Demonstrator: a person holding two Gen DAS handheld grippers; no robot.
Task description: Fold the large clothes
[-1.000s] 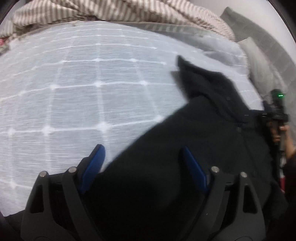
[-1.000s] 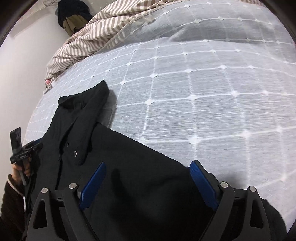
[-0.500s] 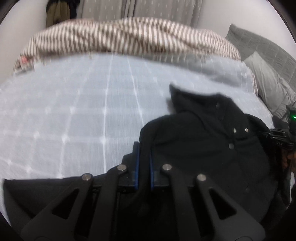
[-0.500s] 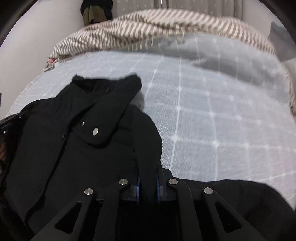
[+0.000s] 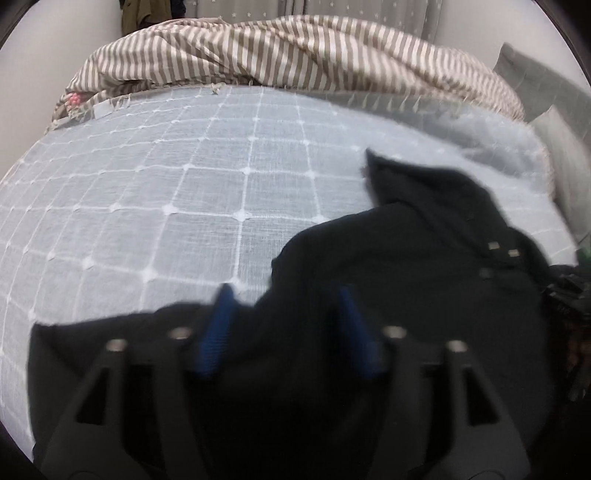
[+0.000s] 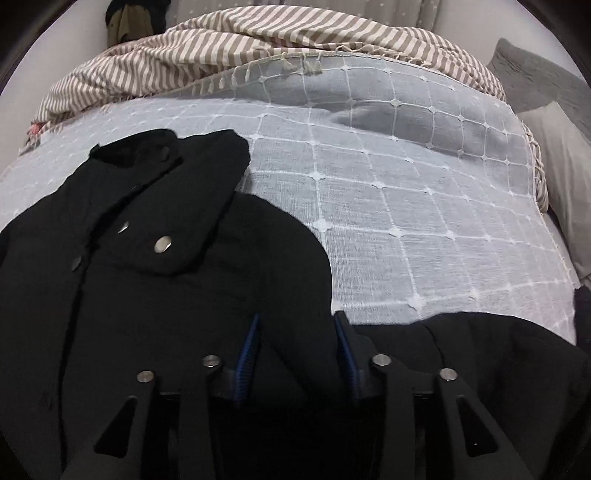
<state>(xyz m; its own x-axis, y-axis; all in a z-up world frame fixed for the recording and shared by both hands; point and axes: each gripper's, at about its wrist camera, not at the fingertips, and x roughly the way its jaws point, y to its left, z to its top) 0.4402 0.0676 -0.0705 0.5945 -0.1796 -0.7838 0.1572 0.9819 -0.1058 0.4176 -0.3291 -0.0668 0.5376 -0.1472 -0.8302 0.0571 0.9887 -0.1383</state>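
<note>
A large black coat (image 6: 155,280) with metal snap buttons lies on the light grey checked bedspread (image 6: 406,206). Its collar points to the far side of the bed. In the left wrist view the coat (image 5: 424,280) fills the lower right. My left gripper (image 5: 288,306) is open, its blue-padded fingers apart over the coat's folded edge. My right gripper (image 6: 295,328) is open too, with black fabric lying between its fingers. Neither one pinches the cloth.
A brown and white striped blanket (image 5: 295,51) is bunched along the far side of the bed. Grey pillows (image 6: 554,155) lie at the right. Dark clothes (image 6: 129,18) hang on the wall at the back left.
Both grippers closed on the coat's edges half a second ago and carried them inward. Now both have opened and let the fabric go, and the coat lies folded narrower.
</note>
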